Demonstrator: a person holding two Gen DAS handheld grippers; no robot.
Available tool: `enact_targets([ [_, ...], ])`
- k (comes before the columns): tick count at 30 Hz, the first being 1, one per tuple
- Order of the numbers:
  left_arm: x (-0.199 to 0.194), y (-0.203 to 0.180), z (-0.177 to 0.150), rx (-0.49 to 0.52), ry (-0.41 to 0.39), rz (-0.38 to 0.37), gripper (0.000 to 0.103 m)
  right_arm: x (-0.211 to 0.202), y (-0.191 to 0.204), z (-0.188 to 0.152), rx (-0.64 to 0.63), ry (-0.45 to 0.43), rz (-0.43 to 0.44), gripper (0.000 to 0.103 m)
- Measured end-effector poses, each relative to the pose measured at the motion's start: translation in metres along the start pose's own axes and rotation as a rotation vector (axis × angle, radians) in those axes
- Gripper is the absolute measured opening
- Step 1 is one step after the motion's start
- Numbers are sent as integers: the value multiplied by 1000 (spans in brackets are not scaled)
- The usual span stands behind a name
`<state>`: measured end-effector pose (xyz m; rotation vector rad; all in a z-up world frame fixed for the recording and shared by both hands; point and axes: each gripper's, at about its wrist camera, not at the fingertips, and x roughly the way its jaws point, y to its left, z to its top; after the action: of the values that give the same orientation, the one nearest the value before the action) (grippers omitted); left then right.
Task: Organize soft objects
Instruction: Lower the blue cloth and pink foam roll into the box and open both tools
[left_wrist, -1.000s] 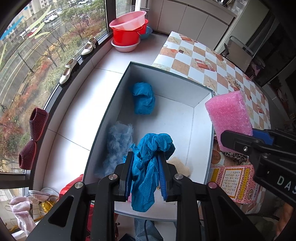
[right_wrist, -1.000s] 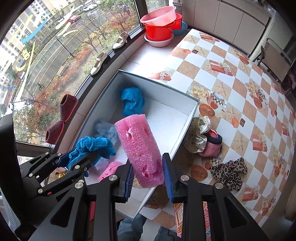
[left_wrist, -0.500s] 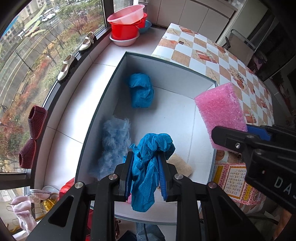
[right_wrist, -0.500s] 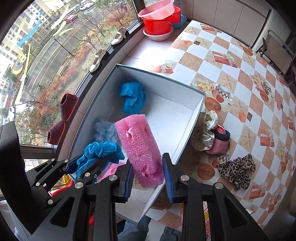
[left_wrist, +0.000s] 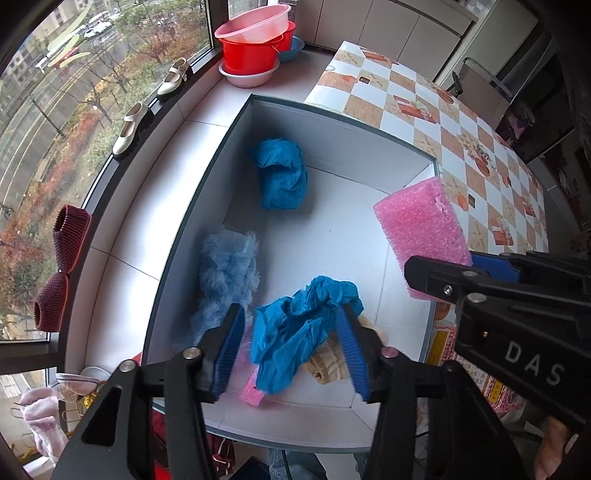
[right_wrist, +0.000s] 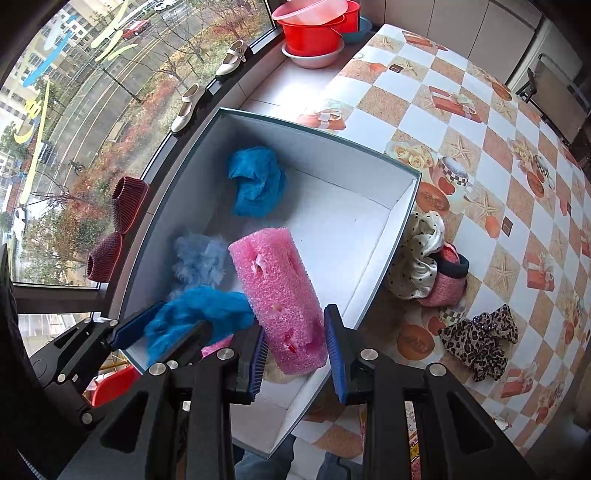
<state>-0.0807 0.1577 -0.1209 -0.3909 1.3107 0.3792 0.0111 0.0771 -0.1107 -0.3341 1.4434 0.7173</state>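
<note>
Checkered table (right_wrist: 480, 155) by window carries grey box (left_wrist: 332, 129). Left gripper (left_wrist: 291, 350) spread wide, blue cloth (left_wrist: 303, 332) loose between its pads over the box's near end. Right gripper (right_wrist: 295, 354) pads flank pink foam block (right_wrist: 277, 295), block above box interior; firm clamping cannot be confirmed. Second blue cloth (left_wrist: 282, 173) and fluffy pale-blue item (left_wrist: 229, 266) lie inside.
</note>
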Motion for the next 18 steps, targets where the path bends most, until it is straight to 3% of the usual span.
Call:
enact_targets([
  [1, -1, 0, 0, -2, -3, 0, 75, 0, 0, 0, 0, 1, 3, 31],
  [3, -2, 1, 0, -7, -3, 4, 78, -1, -1, 0, 2, 0, 5, 31],
  [4, -2, 1, 0, -9, -3, 6, 79, -1, -1, 0, 3, 0, 6, 36],
  [5, -2, 2, 0, -11, -2, 7, 81, -1, -1, 0, 4, 0, 8, 45],
  [6, -2, 2, -1, -12, 0, 10, 82, -2, -2, 0, 7, -1, 13, 68],
  [7, -2, 2, -1, -12, 3, 11, 86, -4, -2, -1, 11, -7, 14, 77],
  [8, -2, 2, -1, -12, 4, 6, 88, -6, -3, -1, 12, -16, 12, 77],
  [10, -2, 2, -2, -15, 1, 7, 103, -8, -2, -1, 9, -18, 5, 77],
  [12, -2, 1, -3, -16, 0, 13, 103, -8, -1, -1, 5, -14, 1, 84],
  [13, -3, 1, -4, -20, -3, 13, 103, -9, -1, -1, 3, -14, -4, 99],
  [14, -3, 2, -5, -25, -5, 15, 103, -10, 0, -2, 1, -20, -12, 103],
  [18, -7, 6, -7, -52, -10, -8, 103, -14, 3, -4, -7, -32, -23, 103],
])
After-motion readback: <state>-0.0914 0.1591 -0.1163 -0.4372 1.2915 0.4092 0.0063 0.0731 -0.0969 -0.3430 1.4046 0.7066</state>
